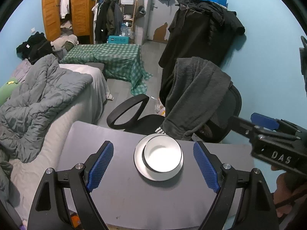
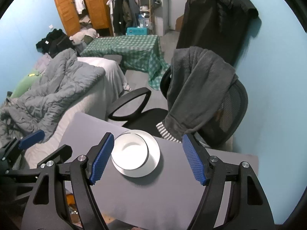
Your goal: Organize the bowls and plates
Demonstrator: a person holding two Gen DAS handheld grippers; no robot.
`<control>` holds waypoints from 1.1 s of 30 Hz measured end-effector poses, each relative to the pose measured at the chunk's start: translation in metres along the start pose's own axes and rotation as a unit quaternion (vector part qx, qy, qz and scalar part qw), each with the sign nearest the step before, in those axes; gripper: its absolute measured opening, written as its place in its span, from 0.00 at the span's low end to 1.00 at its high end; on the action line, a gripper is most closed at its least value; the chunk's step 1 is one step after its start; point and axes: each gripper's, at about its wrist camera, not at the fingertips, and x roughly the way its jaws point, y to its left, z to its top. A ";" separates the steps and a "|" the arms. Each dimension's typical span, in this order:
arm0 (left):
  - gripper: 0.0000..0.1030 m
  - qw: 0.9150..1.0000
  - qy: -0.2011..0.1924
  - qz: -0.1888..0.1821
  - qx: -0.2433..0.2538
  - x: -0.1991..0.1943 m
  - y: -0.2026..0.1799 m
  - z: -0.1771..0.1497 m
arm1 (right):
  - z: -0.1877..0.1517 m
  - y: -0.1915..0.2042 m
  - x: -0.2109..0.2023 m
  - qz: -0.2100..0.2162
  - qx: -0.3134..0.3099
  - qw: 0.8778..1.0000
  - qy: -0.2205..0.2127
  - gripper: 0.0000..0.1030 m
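Note:
A stack of white bowls (image 1: 162, 154) sits on a white plate (image 1: 138, 162) at the far side of the grey table (image 1: 124, 201). My left gripper (image 1: 153, 145) hangs open above the table, its blue pads wide on either side of the stack and touching nothing. In the right wrist view the bowls (image 2: 130, 150) rest toward the left of the plate (image 2: 154, 156). The right gripper (image 2: 148, 137) is open too, raised over the table (image 2: 163, 201), with nothing held. Each gripper shows at the edge of the other's view, by one blue pad (image 1: 264, 119) (image 2: 31, 137).
A black office chair (image 1: 134, 111) draped with a dark fleece (image 1: 195, 94) stands right behind the table. A bed with a grey quilt (image 1: 42, 95) runs along the left. The blue wall (image 1: 268, 76) is close on the right. A hand (image 1: 284, 184) grips the right tool.

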 end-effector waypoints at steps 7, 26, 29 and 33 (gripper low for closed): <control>0.84 1.000 -0.005 0.007 0.003 -0.017 0.000 -0.010 | -0.011 -0.001 -0.016 -0.006 0.016 1.000 -0.003 0.71; 0.84 1.000 0.004 -0.007 -0.011 -0.026 0.005 -0.019 | -0.027 -0.007 -0.028 -0.014 0.047 0.999 0.001 0.71; 0.84 1.000 0.004 -0.005 -0.008 -0.027 0.006 -0.018 | -0.027 -0.008 -0.030 -0.014 0.050 0.999 -0.001 0.71; 0.84 1.000 0.003 -0.007 -0.009 -0.029 0.007 -0.019 | -0.027 -0.008 -0.031 -0.013 0.050 0.999 -0.002 0.71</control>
